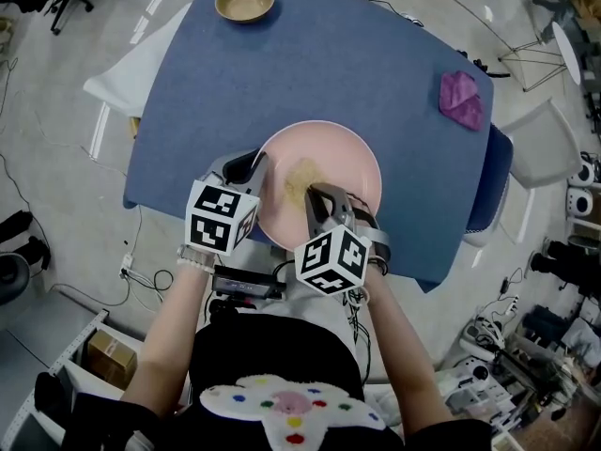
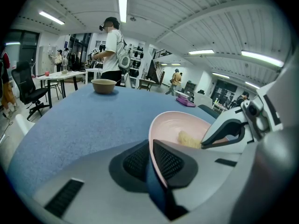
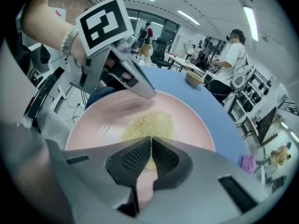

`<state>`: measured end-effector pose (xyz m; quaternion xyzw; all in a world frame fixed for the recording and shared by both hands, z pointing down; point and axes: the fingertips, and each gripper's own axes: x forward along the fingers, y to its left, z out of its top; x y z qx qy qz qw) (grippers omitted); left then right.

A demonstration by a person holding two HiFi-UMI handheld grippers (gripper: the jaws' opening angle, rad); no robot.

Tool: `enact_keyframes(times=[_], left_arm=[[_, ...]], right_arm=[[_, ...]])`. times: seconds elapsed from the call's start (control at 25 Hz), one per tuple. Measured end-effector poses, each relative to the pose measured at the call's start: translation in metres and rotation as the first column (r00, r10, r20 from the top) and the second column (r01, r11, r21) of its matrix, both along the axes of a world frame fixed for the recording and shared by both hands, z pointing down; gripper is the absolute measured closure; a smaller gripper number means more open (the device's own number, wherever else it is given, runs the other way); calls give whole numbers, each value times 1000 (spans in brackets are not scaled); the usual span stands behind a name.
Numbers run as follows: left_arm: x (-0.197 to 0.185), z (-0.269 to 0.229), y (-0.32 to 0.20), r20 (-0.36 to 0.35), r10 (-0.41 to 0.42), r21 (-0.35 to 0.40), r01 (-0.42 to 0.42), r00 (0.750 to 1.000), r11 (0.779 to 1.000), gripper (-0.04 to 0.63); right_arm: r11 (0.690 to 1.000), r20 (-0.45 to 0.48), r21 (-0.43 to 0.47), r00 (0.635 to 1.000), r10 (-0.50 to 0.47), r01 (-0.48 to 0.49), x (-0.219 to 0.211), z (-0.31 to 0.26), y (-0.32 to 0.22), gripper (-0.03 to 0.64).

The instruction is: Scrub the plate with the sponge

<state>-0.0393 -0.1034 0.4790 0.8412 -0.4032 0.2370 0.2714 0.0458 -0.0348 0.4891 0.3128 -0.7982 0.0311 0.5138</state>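
A pink plate (image 1: 343, 153) lies at the near edge of the blue table (image 1: 310, 64). My left gripper (image 1: 256, 171) is shut on the plate's left rim, with one jaw inside the rim (image 2: 159, 139) and the other outside. A flat yellow sponge (image 1: 300, 182) lies on the plate's middle. My right gripper (image 1: 315, 198) is shut on the sponge's near edge and presses it against the plate (image 3: 187, 120). In the right gripper view the sponge (image 3: 145, 124) spreads out just beyond the closed jaws, and the left gripper (image 3: 135, 85) holds the far rim.
A tan bowl (image 1: 245, 1) stands at the table's far end. A purple cloth (image 1: 462, 100) lies at the right side. White chairs (image 1: 122, 73) stand beside the table. A person in a white shirt (image 2: 112, 45) stands behind the bowl (image 2: 103, 85).
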Motion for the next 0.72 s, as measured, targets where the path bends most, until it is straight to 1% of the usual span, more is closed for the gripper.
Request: enact_keyframes(times=[0.4,0.6,0.72], left_arm=[[0,0,0,5,-8,6,8,1000,1000,560],[0,0,0,4,-8,6,8,1000,1000,560],[-1,1,0,6,-9,9,9,1000,1000,559]], right_arm=[[992,-11,37,993,120,-120,27,-1,-41,603],[985,-24,43,985,170,-169,45,0,-50,603],[981,-50,46,980,192,-190,57,0,-49,603]])
